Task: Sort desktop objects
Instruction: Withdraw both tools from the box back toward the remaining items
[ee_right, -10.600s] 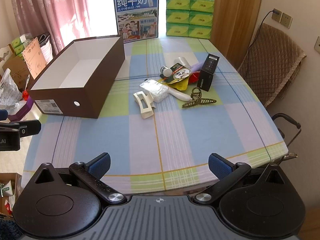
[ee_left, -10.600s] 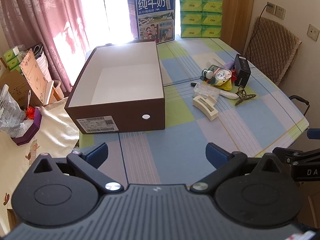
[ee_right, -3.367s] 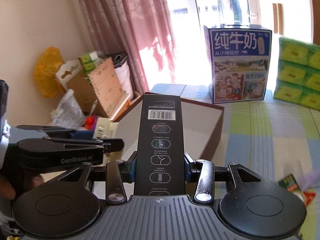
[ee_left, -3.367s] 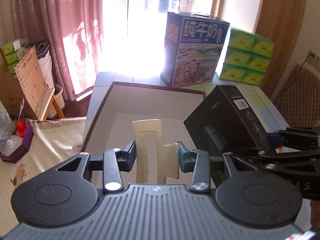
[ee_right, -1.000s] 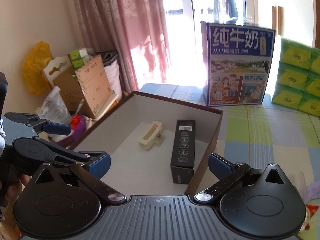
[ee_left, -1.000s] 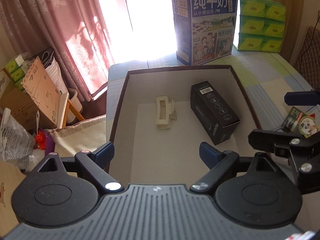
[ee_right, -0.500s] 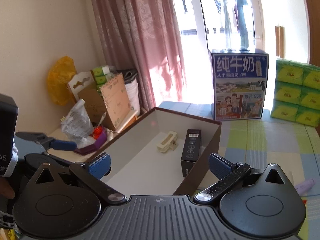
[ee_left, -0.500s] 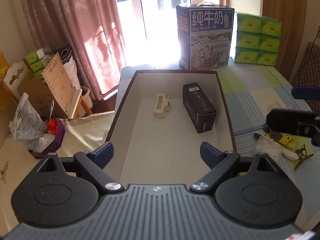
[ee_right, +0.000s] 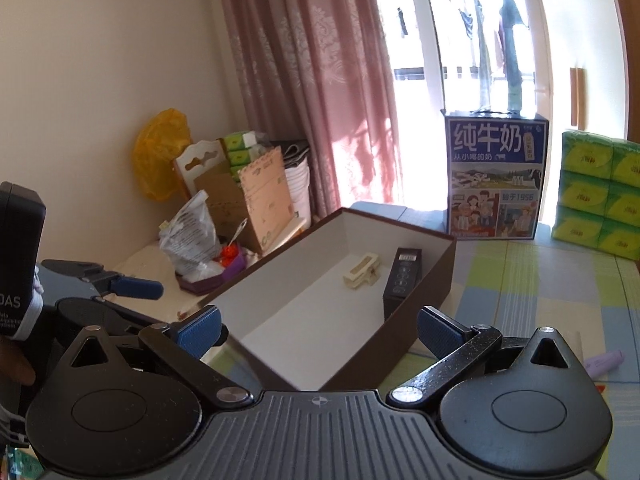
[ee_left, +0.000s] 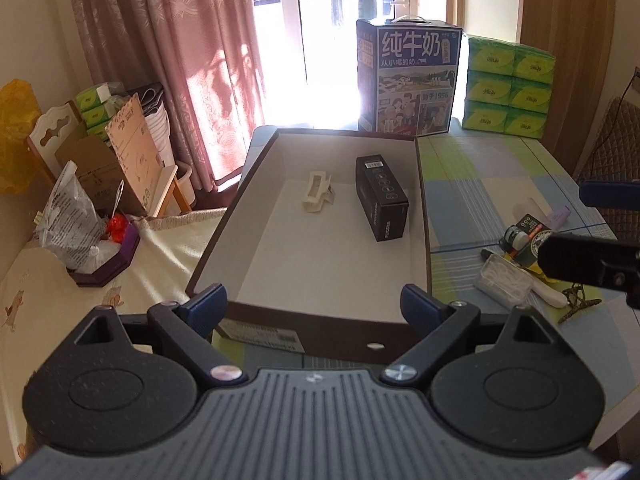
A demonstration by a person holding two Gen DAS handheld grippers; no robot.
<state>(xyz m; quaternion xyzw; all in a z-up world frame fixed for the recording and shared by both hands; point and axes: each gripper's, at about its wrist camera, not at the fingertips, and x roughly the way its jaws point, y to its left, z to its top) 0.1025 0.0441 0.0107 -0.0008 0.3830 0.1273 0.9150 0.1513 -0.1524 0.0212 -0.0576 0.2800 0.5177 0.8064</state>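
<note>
Checked tablecloth fills the right of the left wrist view, with the brown box at centre already holding the black carton and cream hair clip, so the step in hand is going back for more. Both the left gripper and right gripper stand spread and empty, pulled higher and farther back than half a second ago. Next they must swing to the clutter pile at right and pinch an item.

A hair clip lies left of a carton inside the storage box.
</note>
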